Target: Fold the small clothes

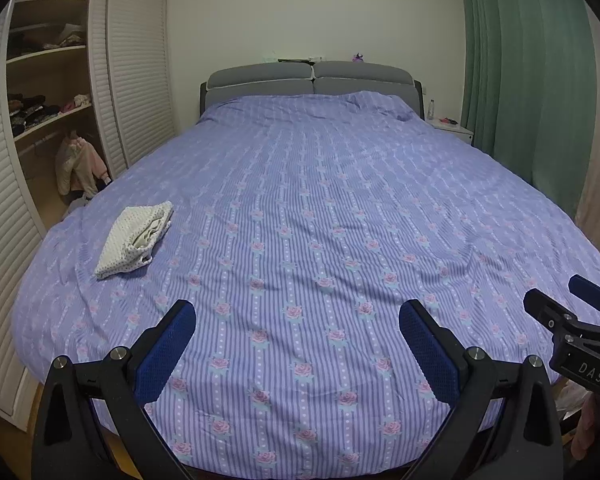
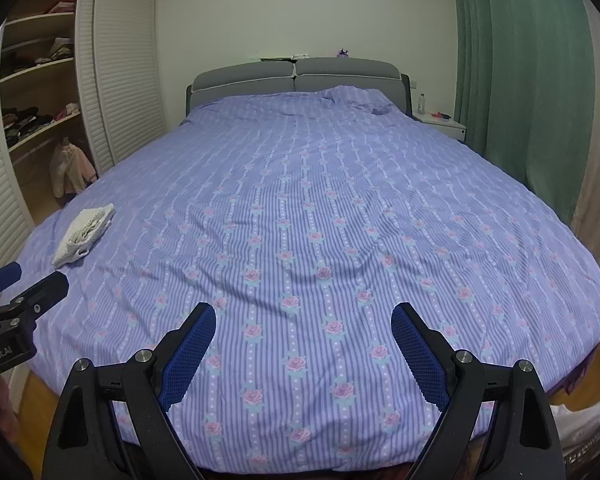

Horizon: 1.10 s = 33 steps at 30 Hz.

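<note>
Folded white cloth lies on the bed near its left edge, well ahead & left of the left tool; right tool is farther off. Both tools gape wide, holding nothing, over bare striped cover. Open closet w/ clothes stands left, green curtain right.

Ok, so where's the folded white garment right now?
The folded white garment lies on the purple bedspread near the bed's left edge, on the wardrobe side, in both wrist views, ahead and left of the left gripper.
</note>
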Motion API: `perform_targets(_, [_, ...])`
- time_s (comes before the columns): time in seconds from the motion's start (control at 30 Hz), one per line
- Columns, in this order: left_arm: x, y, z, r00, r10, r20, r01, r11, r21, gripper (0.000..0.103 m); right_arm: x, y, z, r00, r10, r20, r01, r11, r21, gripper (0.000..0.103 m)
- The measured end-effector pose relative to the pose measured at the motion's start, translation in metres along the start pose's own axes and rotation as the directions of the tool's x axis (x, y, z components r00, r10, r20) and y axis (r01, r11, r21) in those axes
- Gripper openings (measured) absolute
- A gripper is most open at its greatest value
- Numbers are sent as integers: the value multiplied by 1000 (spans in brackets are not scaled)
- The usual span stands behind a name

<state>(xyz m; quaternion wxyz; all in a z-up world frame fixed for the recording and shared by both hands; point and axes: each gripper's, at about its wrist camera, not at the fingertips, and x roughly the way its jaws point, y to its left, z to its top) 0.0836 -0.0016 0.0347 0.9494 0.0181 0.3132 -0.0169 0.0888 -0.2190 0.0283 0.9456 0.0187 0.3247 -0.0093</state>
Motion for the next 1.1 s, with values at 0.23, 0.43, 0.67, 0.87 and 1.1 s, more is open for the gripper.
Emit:
perform_targets(0.23, [-4, -2, 0, 1000, 16, 17, -16, 1000, 11, 103, 0, 0, 0, 1000, 2, -3, -2, 1000, -4, 90])
perform_targets(0.43, [-7, -1, 0, 1000, 17, 26, -17, 1000, 7, 103, 0, 0, 0, 1000, 2, -3, -2, 1000, -5, 90])
perform_targets(0.67, [-8, 0, -1, 1000, 19, 25, -19, 1000, 4, 103, 0, 1, 0, 1000, 5, -1, -5, 1000, -9, 90])
perform_targets(0.87, [-7, 0, 0, 1000, 21, 21, -21, 1000, 0, 103, 1, 2, -2, 1000, 7, -6, -7, 1000, -8, 90])
perform_targets(1.1, [-3, -2, 0, 1000, 23, 4, -23, 1000, -6, 103, 4, 2, -3, 1000, 8, -14, -8, 1000, -10, 90])
